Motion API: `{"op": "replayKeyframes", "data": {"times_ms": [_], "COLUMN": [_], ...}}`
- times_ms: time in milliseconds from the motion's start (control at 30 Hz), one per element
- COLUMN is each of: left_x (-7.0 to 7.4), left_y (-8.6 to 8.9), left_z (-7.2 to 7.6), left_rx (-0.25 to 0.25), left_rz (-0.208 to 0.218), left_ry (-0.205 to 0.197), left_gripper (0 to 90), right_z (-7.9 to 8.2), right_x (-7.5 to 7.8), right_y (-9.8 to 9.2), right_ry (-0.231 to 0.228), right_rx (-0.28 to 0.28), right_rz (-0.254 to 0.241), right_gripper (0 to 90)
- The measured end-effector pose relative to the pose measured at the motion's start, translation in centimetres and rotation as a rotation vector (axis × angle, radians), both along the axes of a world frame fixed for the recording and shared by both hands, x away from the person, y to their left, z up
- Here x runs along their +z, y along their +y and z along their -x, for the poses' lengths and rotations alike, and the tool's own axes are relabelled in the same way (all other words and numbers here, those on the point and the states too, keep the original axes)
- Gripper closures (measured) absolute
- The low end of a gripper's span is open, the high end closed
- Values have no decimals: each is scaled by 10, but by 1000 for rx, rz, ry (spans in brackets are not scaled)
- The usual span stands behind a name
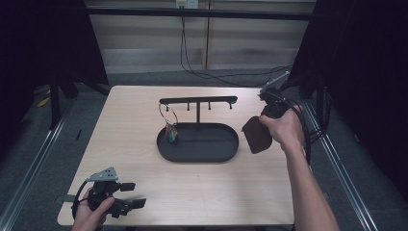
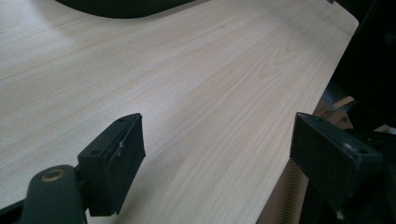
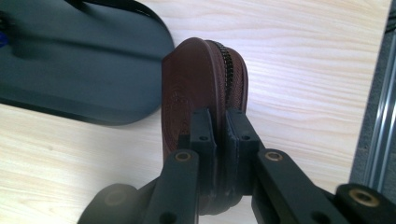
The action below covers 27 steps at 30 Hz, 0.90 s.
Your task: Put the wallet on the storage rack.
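Gripping brown pouch (image 3: 205, 88) (zipped): right hand-held gripper (image 3: 219, 128) | left hand-held gripper (image 2: 217, 144) open | tray (image 1: 226, 144): keyring (image 1: 171, 132)

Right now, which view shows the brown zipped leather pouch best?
Right gripper view: the brown zipped leather pouch sits close up, zip and edge clear, pinched between the right gripper fingers. The high view has it small, beside the black oval tray. The left gripper view faces bare tabletop.
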State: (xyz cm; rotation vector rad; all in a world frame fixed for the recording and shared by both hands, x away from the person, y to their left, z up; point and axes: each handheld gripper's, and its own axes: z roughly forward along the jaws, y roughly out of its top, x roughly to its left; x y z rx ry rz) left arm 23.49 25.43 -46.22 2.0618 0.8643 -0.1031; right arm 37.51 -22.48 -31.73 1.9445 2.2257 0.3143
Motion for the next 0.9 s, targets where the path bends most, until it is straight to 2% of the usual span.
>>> {"op": "replayKeyframes", "data": {"times_ms": [533,633,800,900], "left_x": [0,0,0,0], "left_y": [0,0,1,1], "left_z": [0,0,0,0], "left_rx": [0,-2,-3,-4], "left_rz": [2,1,-1,-4], "left_ry": [2,3,4,5], "left_gripper": [178,178,178,178], "right_z": [-6,-7,-9,-10], "right_x": [-2,-4,-8,-14], "right_y": [28,33,38,41], "right_ry": [-20,-27,-28,-28], "right_rx": [45,47,57,63], "right_rz": [-42,-75,-104,-138], "right_gripper": [832,832,833,833]}}
